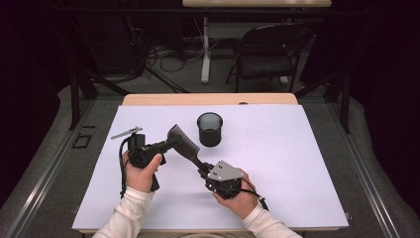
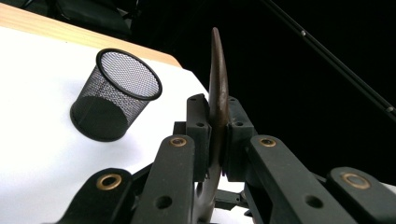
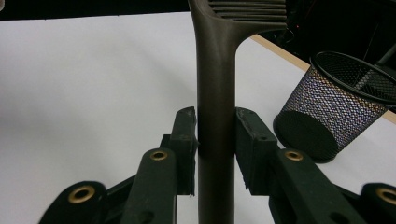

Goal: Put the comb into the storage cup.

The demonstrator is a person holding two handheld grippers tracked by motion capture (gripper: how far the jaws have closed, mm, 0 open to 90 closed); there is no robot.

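My left gripper (image 1: 171,144) and right gripper (image 1: 204,171) both pinching a dark brown plastic comb (image 1: 184,142) above the table (image 1: 277,148) middle, black wire-mesh cup (image 1: 210,129) just beyond, toward the far edge.

Mesh cup (image 1: 210,129) blocks just beyond comb (image 1: 182,143); sheet (image 1: 277,163) free elsewhere.

From my remote seat I see the surface (image 1: 148,99) as a light wooden top, its bare wood showing as a strip along the far edge. A large white sheet (image 1: 277,163) lies flat on it and covers almost all of it, reaching the near edge. On that sheet stands a black mesh cup (image 1: 210,129), upright, open end up, a little left of centre and toward the far side. Grey floor (image 1: 366,148) surrounds the surface.
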